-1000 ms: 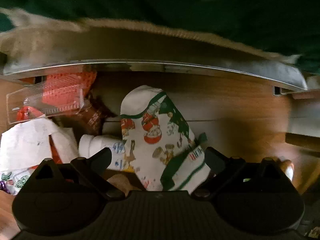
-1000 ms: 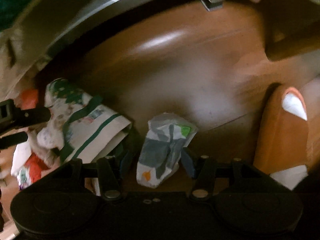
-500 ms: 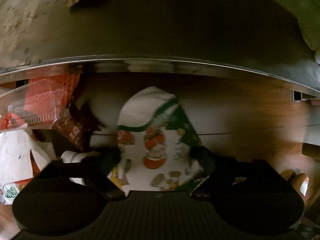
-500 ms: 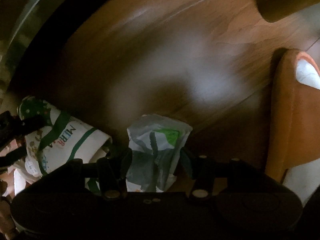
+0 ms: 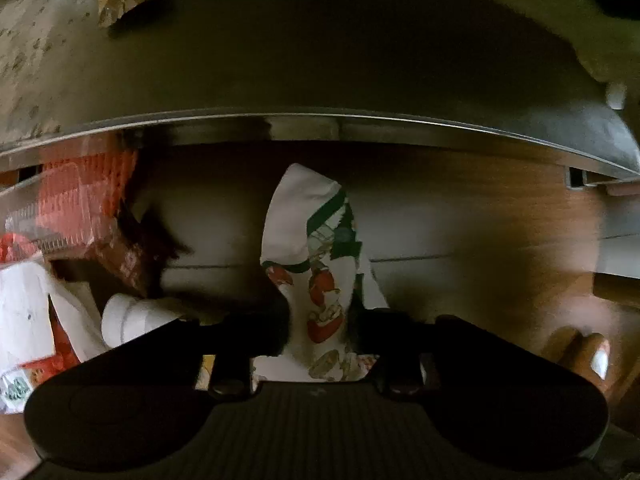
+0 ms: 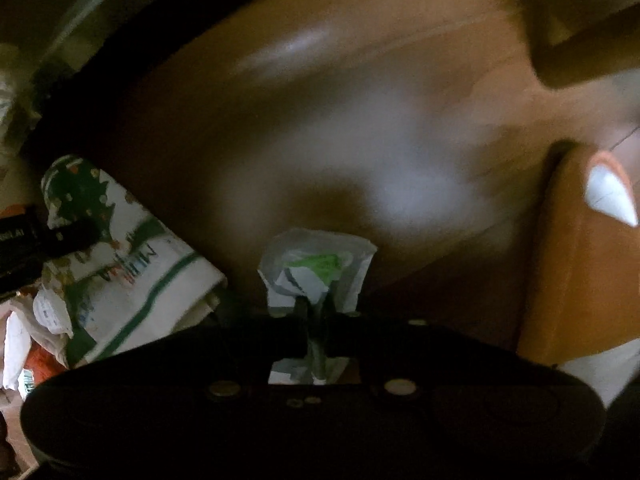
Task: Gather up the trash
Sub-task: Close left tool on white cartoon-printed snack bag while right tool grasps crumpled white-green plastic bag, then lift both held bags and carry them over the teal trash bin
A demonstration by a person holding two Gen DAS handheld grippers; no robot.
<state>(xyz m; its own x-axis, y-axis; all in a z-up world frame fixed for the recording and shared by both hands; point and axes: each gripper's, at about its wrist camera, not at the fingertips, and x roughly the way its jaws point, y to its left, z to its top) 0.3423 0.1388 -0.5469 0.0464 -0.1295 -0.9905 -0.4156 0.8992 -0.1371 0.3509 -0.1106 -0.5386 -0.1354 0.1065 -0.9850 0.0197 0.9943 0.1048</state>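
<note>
On the floor [image 6: 360, 128]: one printed bag [image 5: 316, 264], one crumpled wrapper [image 6: 316, 268], one white bottle [image 5: 132, 318], one clear tray [image 5: 60, 204], one orange slipper [image 6: 576, 264].

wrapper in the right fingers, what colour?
Grey-white wrapper with a green patch; right wrist view.

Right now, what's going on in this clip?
A person is picking litter off a wooden floor with a tool in each hand. The left tool has just closed on a white printed wrapper, pinching it in the middle. The right tool has just closed on a small clear wrapper with green print. Both wrappers look pinched but not yet lifted. More trash lies in a pile to the left, beside a metal rail.
</note>
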